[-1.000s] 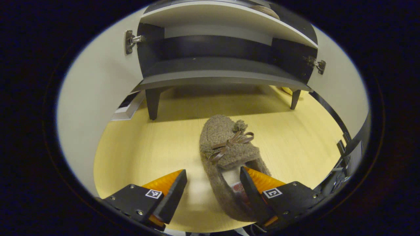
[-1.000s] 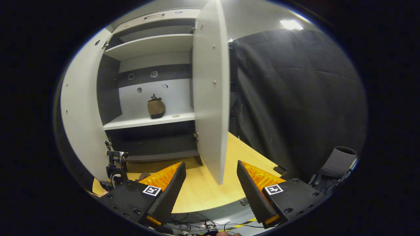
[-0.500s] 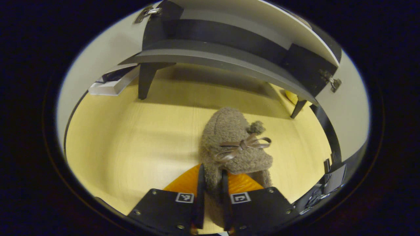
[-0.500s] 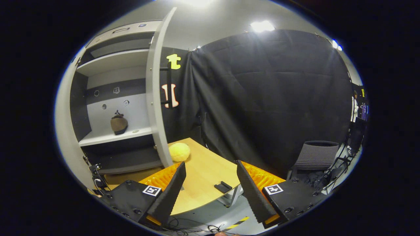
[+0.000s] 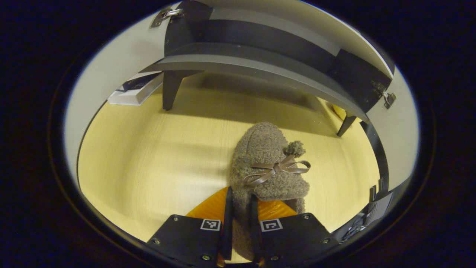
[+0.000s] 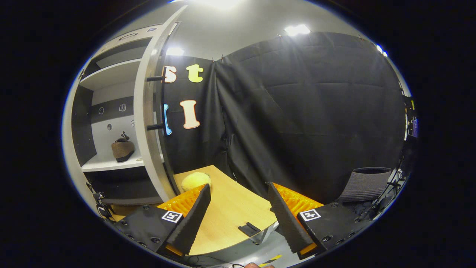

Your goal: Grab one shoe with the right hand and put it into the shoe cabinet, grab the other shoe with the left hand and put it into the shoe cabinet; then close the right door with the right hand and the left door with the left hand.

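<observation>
Pinching the side wall of the brown fuzzy slipper (image 5: 266, 163), the left hand-held gripper (image 5: 240, 219) has its fingers narrowed on the collar while the slipper lies on the bench (image 5: 148, 156). Its long axis runs away from the camera, toe toward the shoe cabinet (image 5: 260, 70), bow on top. The right hand-held gripper (image 6: 238, 212) stands wide and empty. Farther off, the other slipper (image 6: 122, 149) already sits on a cabinet shelf. The right door (image 6: 147, 123) stands open; second placement and both doors remain.
</observation>
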Demonstrator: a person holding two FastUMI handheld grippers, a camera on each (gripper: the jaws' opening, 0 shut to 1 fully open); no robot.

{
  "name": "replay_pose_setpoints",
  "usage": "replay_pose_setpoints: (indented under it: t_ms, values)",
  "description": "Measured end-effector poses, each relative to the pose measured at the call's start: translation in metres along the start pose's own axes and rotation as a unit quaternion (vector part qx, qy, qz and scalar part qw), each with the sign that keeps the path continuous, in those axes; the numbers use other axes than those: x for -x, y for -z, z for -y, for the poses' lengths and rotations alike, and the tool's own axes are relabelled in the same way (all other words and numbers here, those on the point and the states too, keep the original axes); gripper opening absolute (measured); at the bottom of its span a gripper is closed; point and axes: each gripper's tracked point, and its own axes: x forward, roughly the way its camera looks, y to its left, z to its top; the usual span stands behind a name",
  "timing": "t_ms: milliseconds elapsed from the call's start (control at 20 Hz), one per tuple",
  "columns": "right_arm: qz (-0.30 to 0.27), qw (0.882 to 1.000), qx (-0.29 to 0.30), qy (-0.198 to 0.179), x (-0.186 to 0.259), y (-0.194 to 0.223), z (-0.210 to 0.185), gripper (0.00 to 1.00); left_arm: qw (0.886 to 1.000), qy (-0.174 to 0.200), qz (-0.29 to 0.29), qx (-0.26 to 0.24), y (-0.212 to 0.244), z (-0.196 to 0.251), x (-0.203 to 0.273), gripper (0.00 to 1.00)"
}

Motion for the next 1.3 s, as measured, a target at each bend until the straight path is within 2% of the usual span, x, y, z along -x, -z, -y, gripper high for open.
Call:
replay_pose_setpoints:
  t_ms: [50, 100, 300, 600, 850, 1050, 1300]
  values:
    - [-0.001, 1.000, -0.002, -0.005, -0.007, 0.000, 0.000, 0.98, 1.000, -0.015, 0.017, 0.003, -0.008, -0.005, -0.009, 0.24]
    - [-0.004, 1.000, -0.004, -0.012, -0.015, 0.001, 0.000, 0.98, 1.000, -0.027, 0.004, 0.009, -0.005, -0.005, 0.002, 0.03]
    - [-0.010, 0.999, -0.008, -0.032, -0.048, 0.000, 0.009, 0.98, 0.999, -0.042, 0.008, 0.021, -0.004, -0.004, 0.005, 0.03]
    - [-0.004, 0.998, -0.012, -0.061, -0.105, -0.007, 0.025, 0.98, 0.994, -0.072, 0.019, 0.076, 0.000, 0.001, 0.004, 0.02]
    - [-0.017, 0.994, -0.019, -0.106, -0.154, -0.008, 0.009, 0.98, 0.991, -0.079, 0.042, 0.102, -0.014, -0.005, 0.017, 0.02]
    - [-0.011, 0.991, -0.014, -0.134, -0.167, -0.015, -0.011, 0.98, 0.987, -0.086, 0.092, 0.103, -0.042, -0.015, 0.050, 0.02]
    - [-0.018, 0.989, -0.021, -0.143, -0.165, -0.011, -0.024, 0.99, 0.984, -0.072, 0.152, 0.063, -0.066, -0.027, 0.070, 0.01]
